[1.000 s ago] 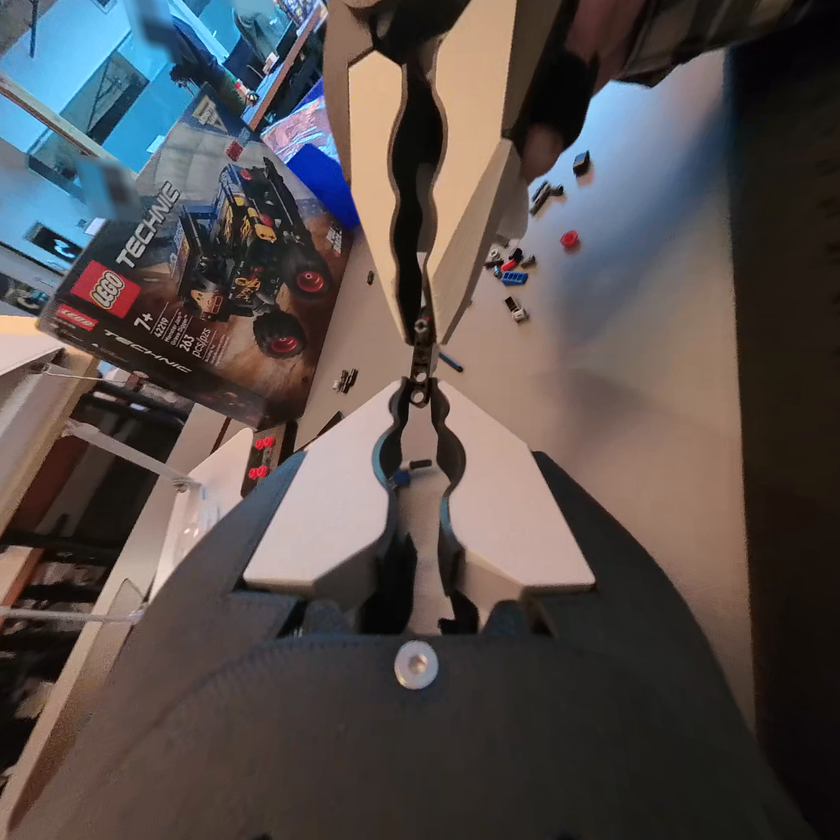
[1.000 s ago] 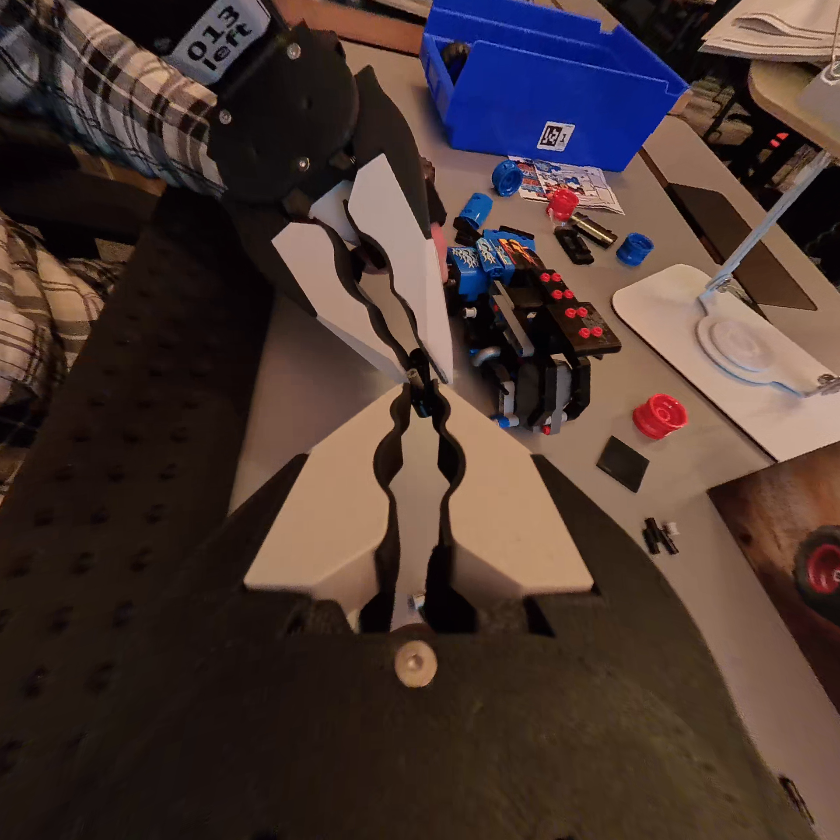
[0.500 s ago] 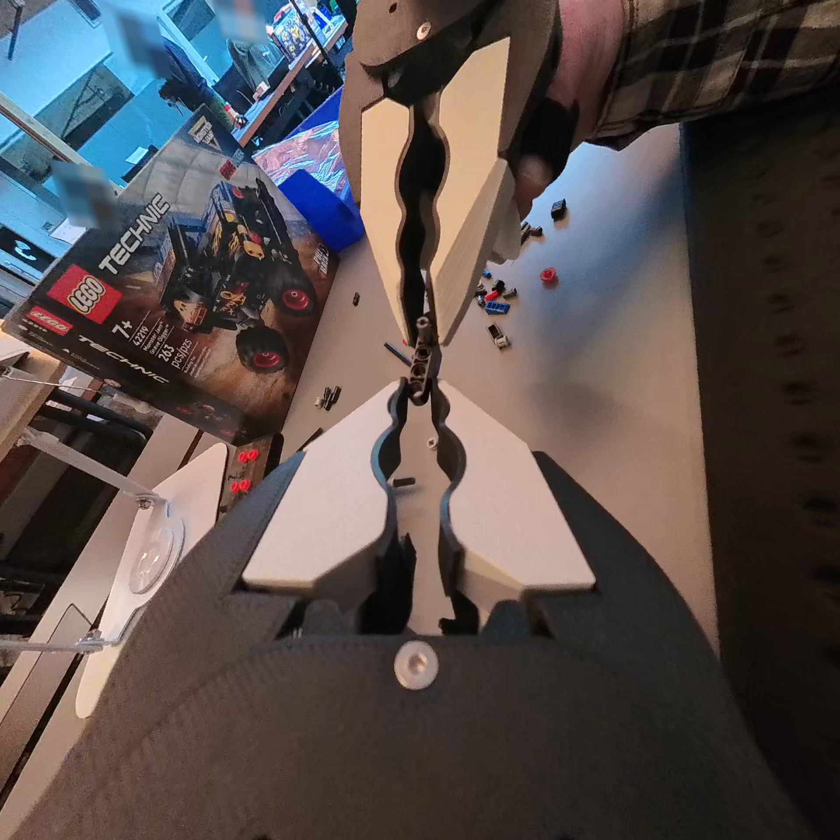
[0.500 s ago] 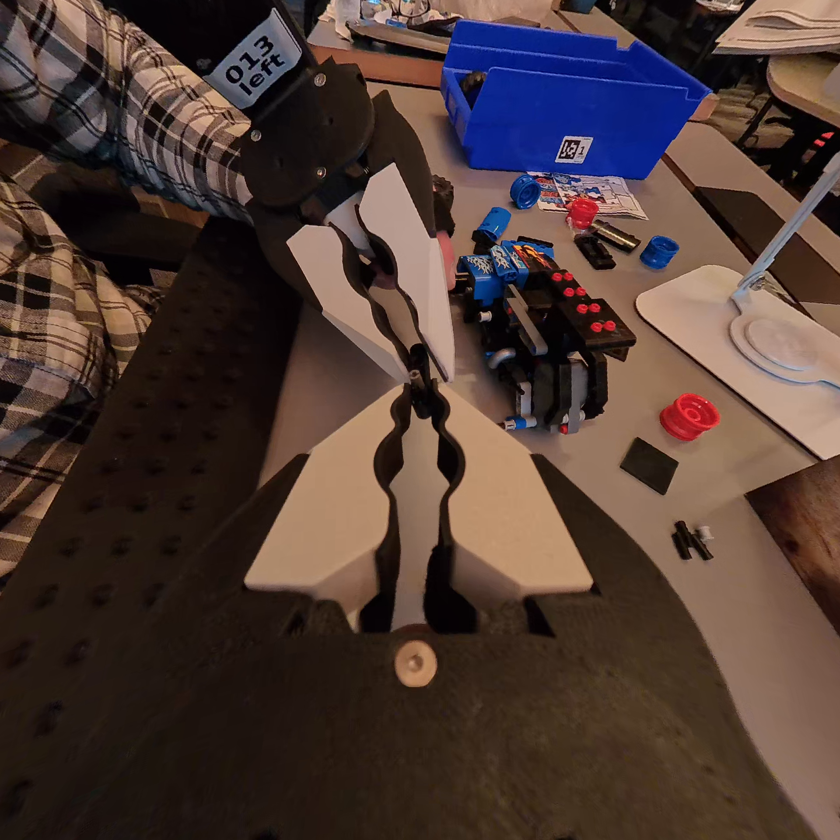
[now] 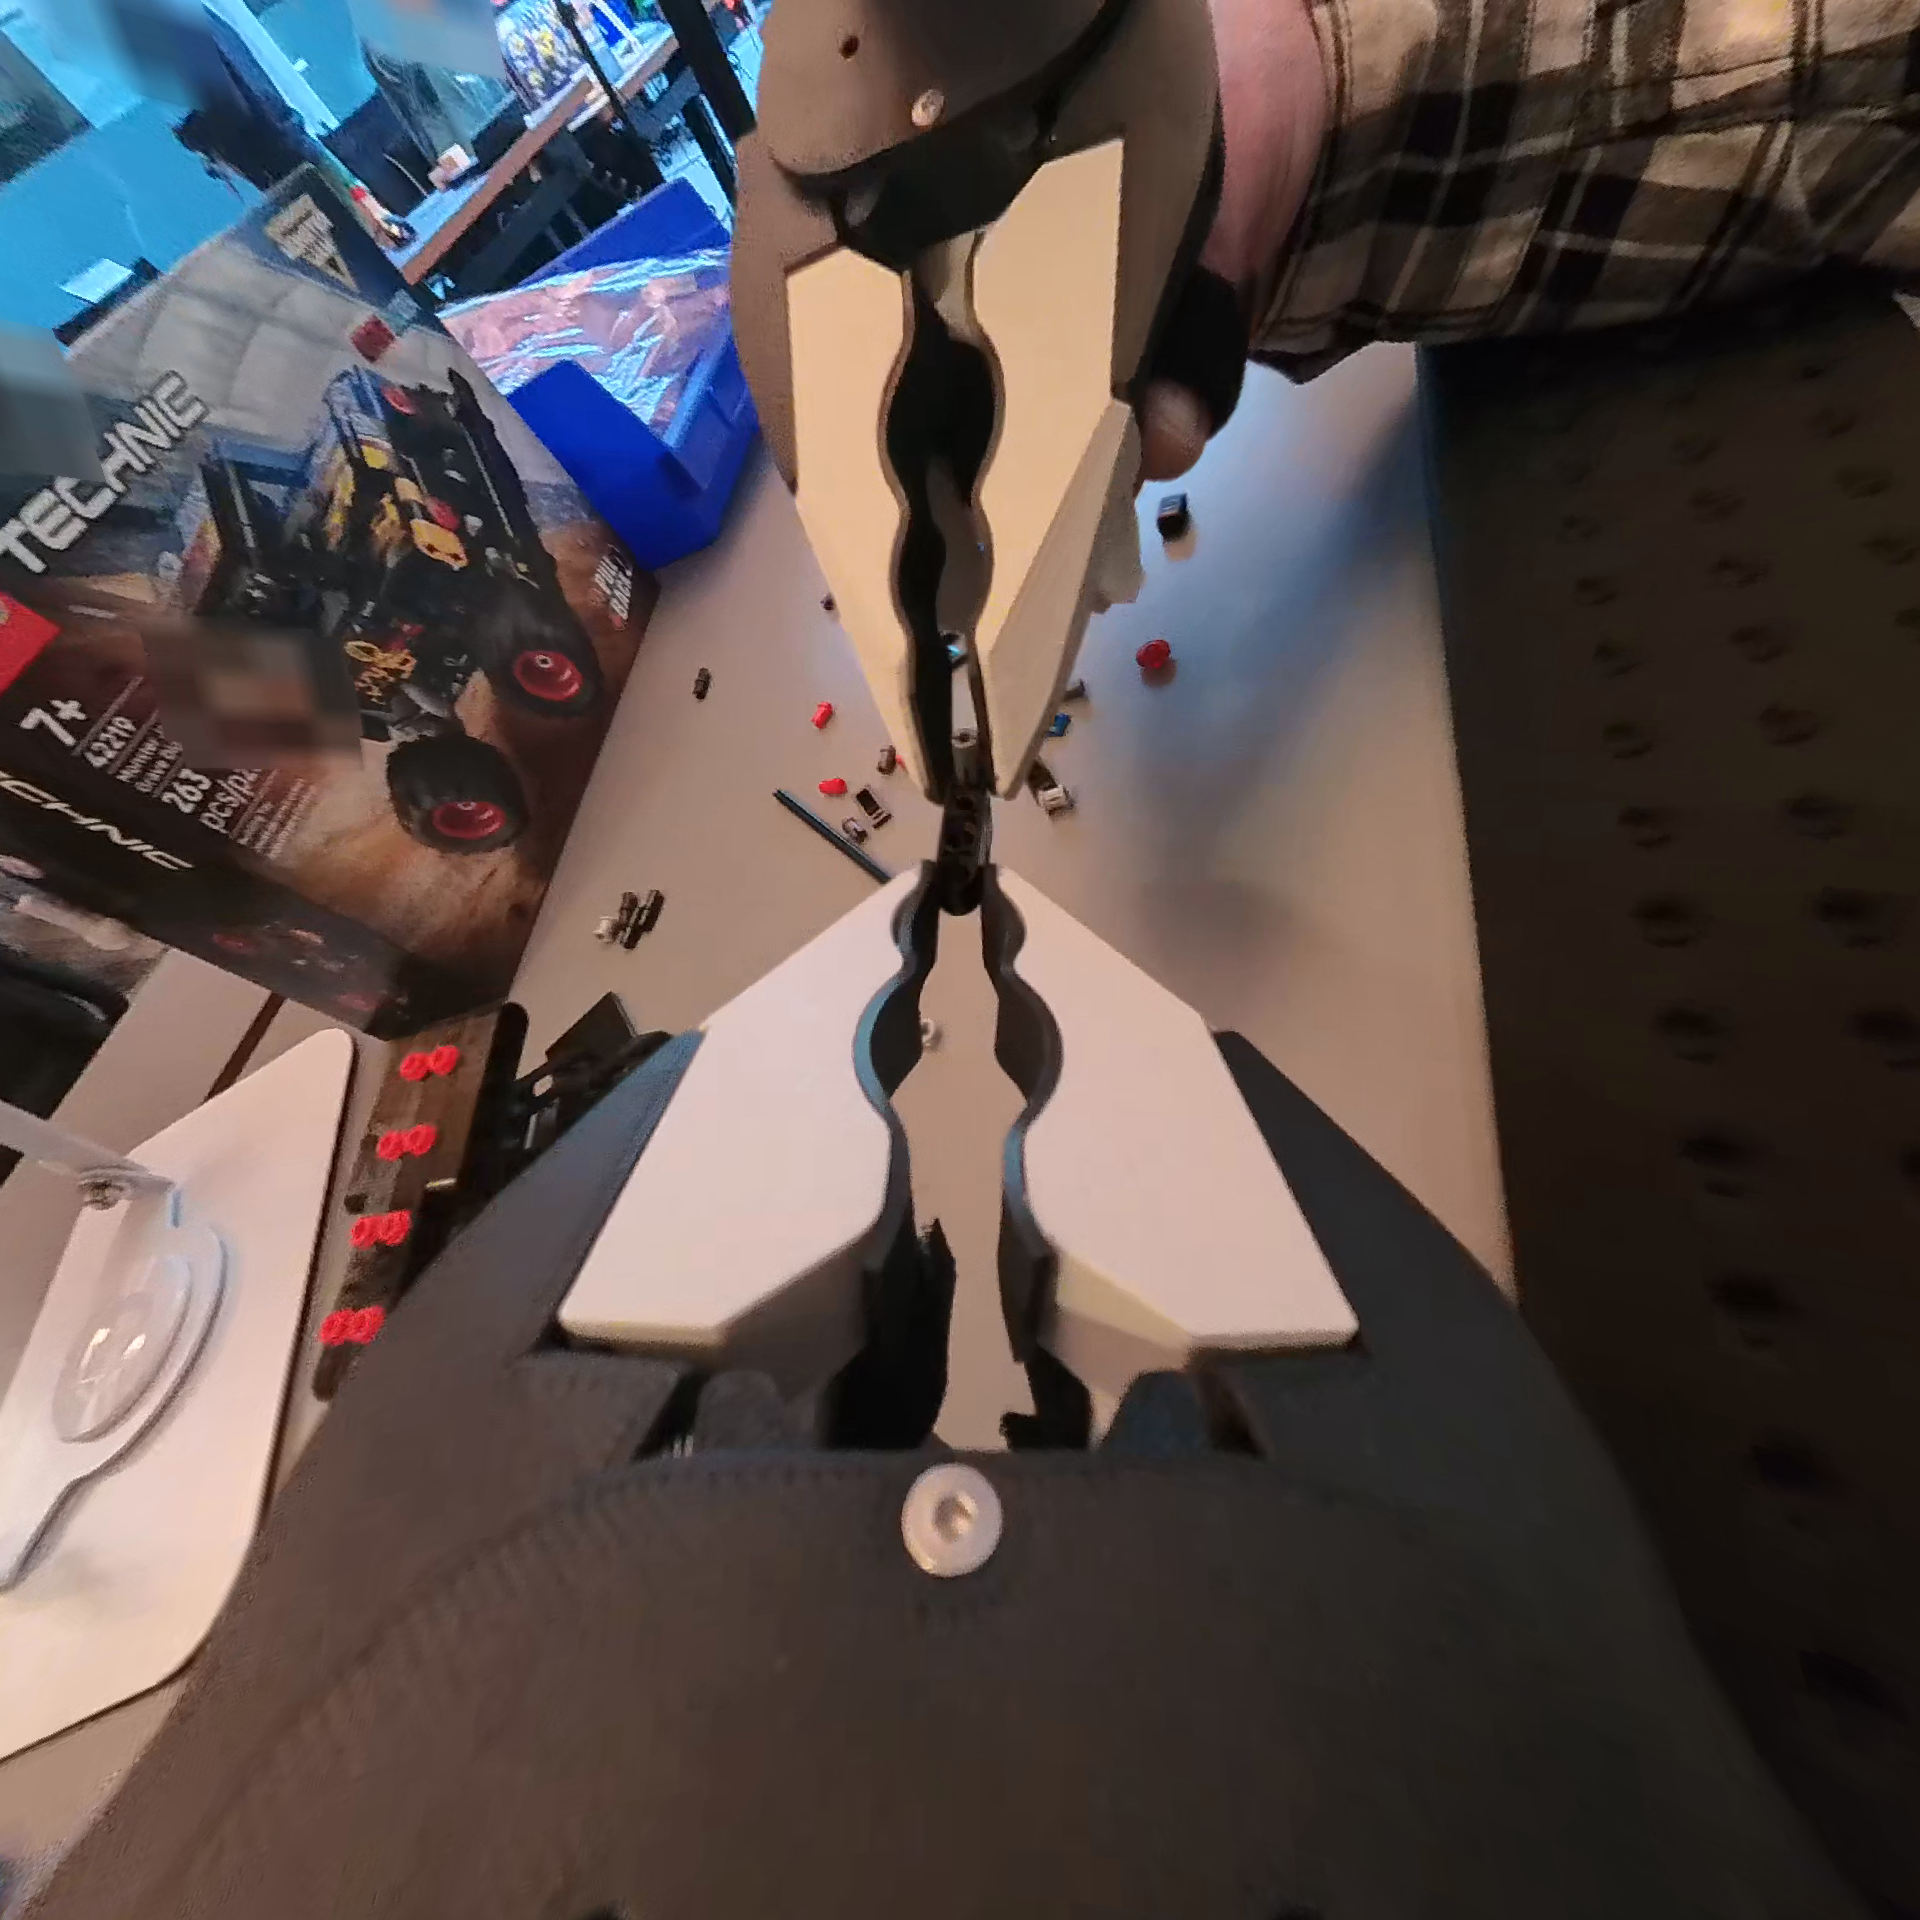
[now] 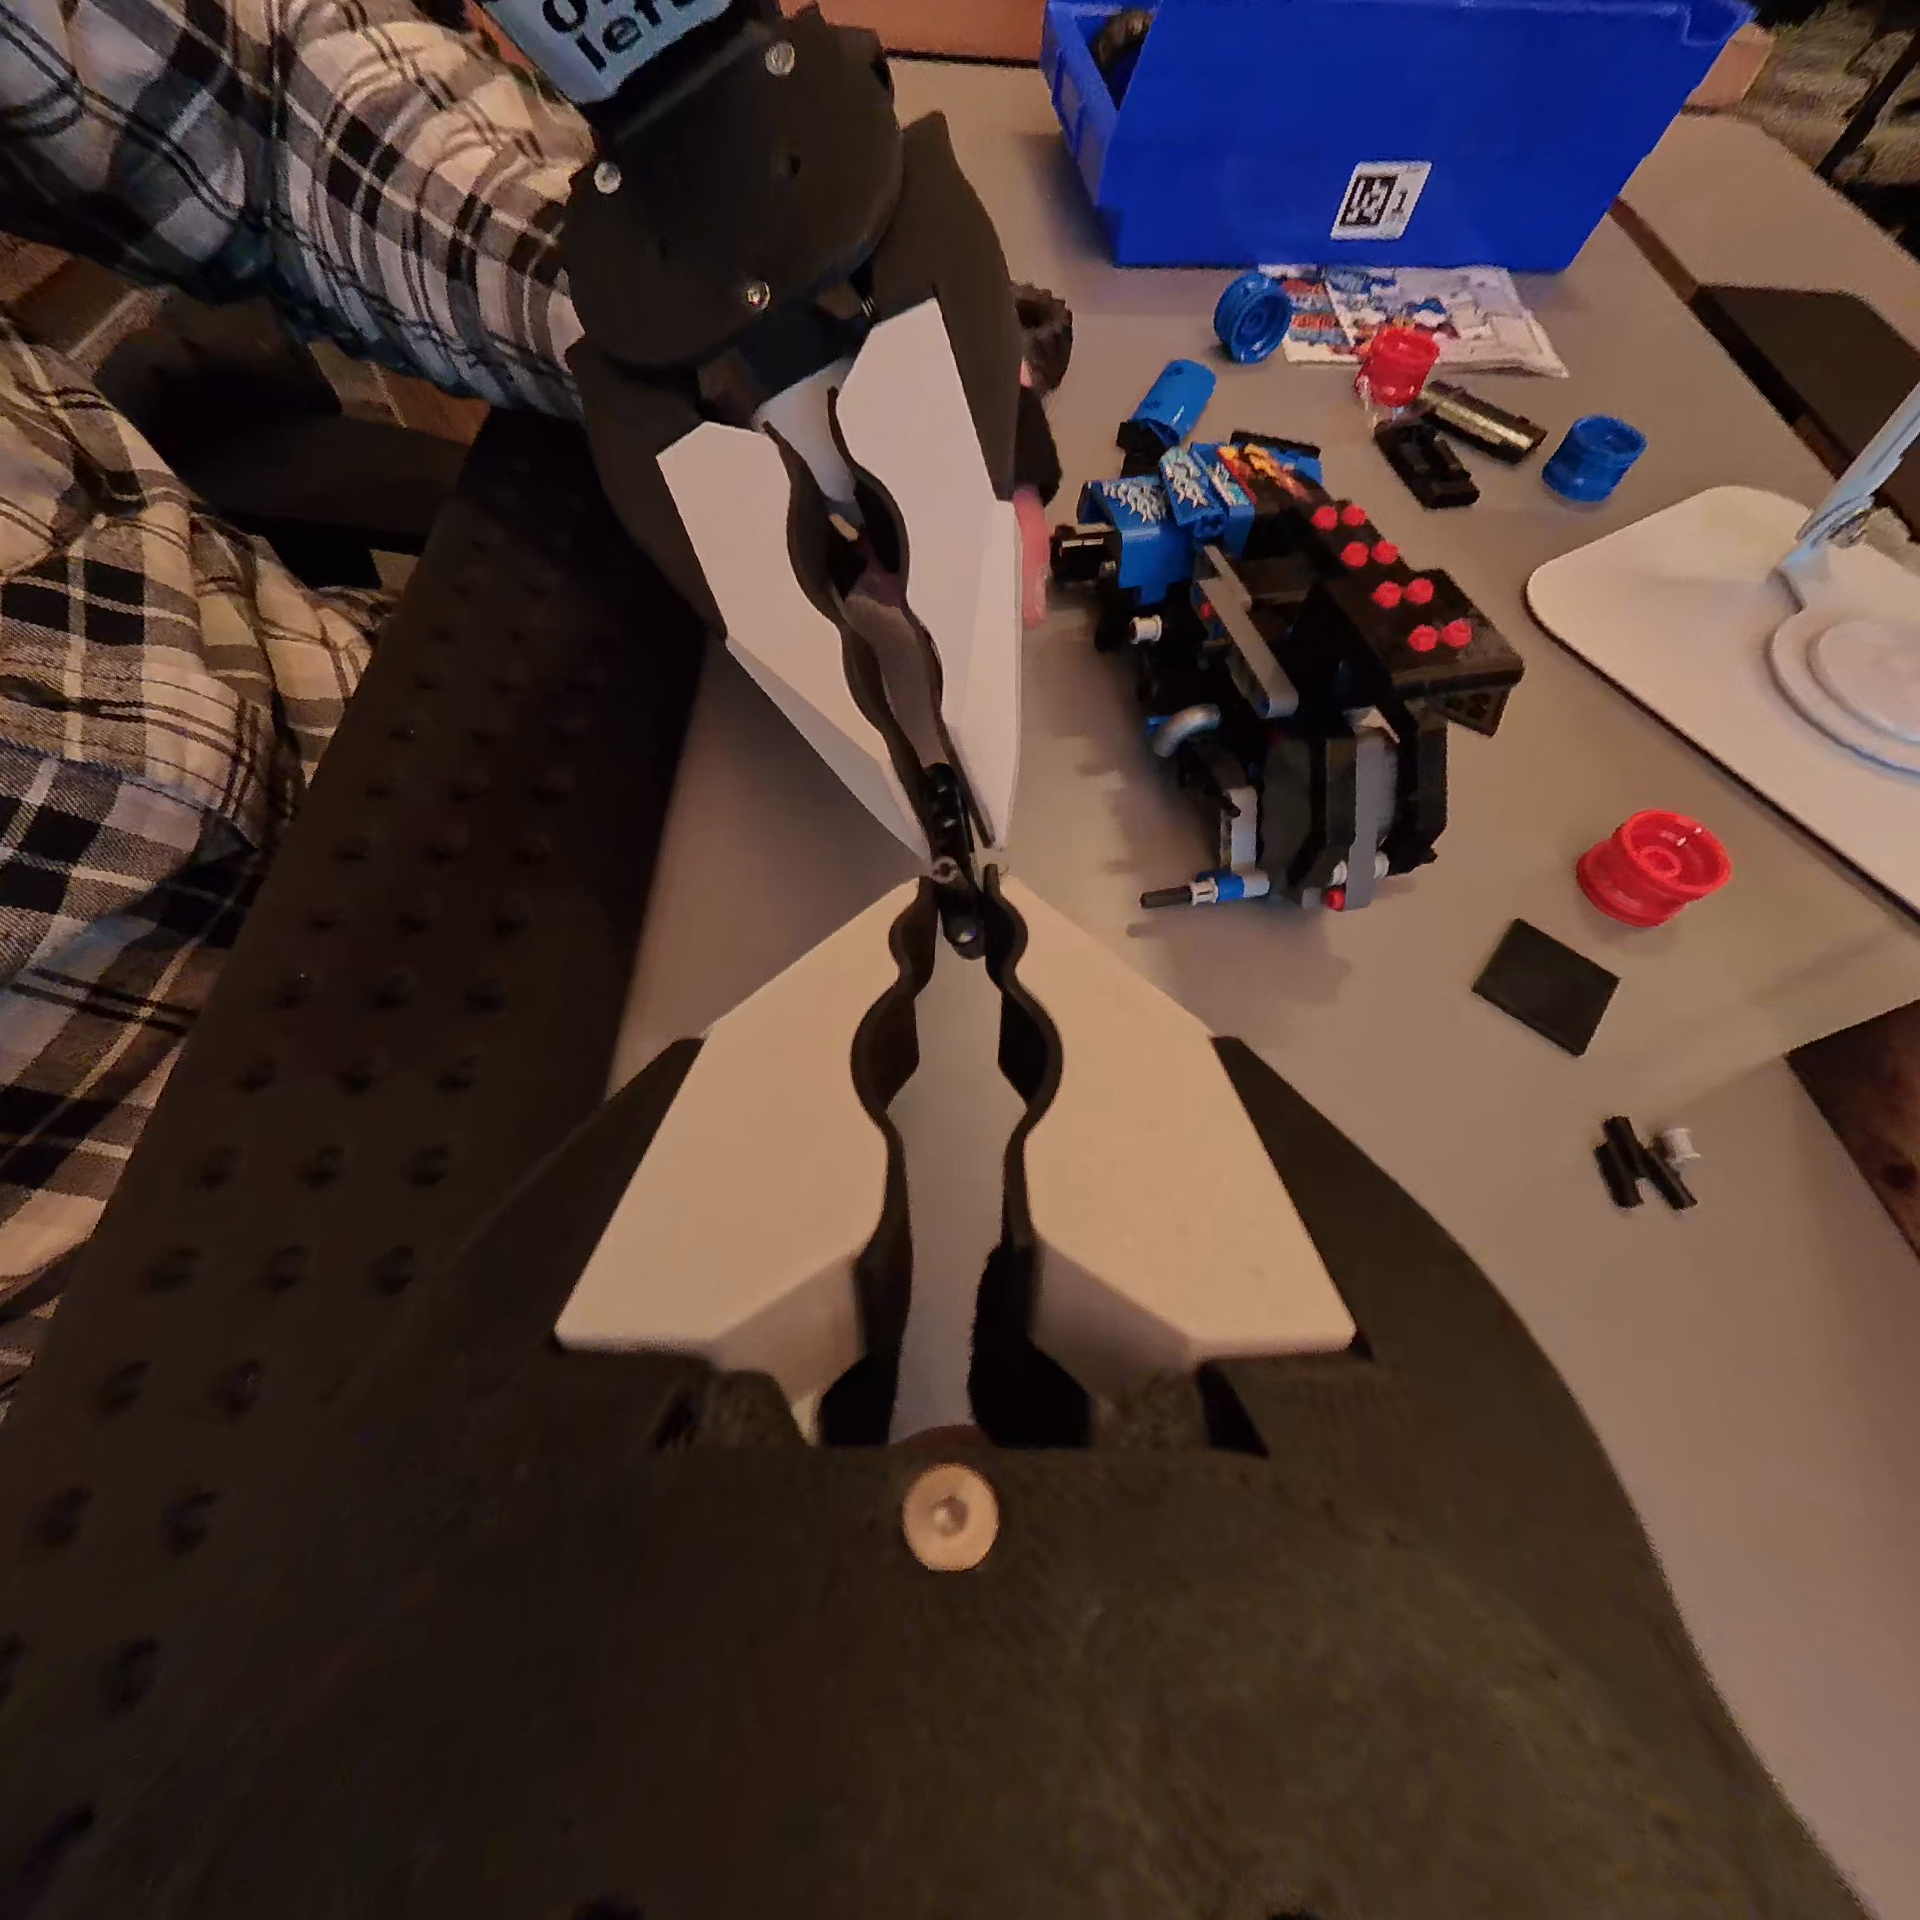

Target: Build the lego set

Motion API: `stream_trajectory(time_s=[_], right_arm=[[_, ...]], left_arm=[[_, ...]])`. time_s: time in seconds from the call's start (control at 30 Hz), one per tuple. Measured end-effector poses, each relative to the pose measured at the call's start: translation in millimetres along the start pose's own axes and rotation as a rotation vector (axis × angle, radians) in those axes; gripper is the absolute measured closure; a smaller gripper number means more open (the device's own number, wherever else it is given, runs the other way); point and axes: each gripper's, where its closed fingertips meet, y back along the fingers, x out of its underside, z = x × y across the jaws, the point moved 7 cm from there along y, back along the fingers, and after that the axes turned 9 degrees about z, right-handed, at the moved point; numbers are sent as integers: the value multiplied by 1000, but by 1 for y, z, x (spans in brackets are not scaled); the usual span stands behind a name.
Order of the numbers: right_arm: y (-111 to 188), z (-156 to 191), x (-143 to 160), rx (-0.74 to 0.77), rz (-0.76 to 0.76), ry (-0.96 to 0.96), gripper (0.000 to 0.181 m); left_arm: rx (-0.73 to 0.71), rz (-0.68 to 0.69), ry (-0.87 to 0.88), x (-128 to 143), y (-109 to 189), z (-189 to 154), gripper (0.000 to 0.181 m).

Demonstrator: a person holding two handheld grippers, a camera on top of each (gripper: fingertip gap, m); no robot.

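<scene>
A small black Technic beam [image 5: 964, 831] is held above the grey table between both grippers, which meet tip to tip. My left gripper [image 5: 956, 888] is shut on its near end. The right gripper [image 5: 961, 764] comes in from above, shut on its far end. In the right wrist view, my right gripper [image 6: 961, 909] pinches the black beam [image 6: 945, 805] and the left gripper [image 6: 951, 836] clamps it from above. I cannot tell whether it is one part or two joined. The partly built blue and black vehicle [image 6: 1278, 665] lies on the table to the right.
A blue bin [image 6: 1351, 125], blue hubs [image 6: 1252, 317], a red hub [image 6: 1652, 868], a black tile [image 6: 1545, 985] and black pins [image 6: 1642, 1164] lie around the vehicle. A white lamp base [image 6: 1662, 613] is at right. The set's box [image 5: 312, 675] and loose small parts [image 5: 862, 800] are beyond. A black perforated mat [image 6: 364, 935] borders the table. My two grippers' fingertips are within a few centimetres of each other. The black tile [image 6: 1545, 985] is about equally far from each gripper, around 20 centimetres. My left wrist view [image 5: 594, 1034] looks at it from another angle.
Both grippers have stayed shut tip to tip on the black beam. The pair has shifted and turned a little over the table, so the box and lamp base sit differently in view.
</scene>
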Motion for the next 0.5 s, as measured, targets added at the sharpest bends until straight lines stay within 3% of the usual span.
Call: stream_trajectory(time_s=[0.5], right_arm=[[-8, 1, 13, 57, 143, 58, 176]], left_arm=[[120, 72, 79, 10, -19, -4, 176]])
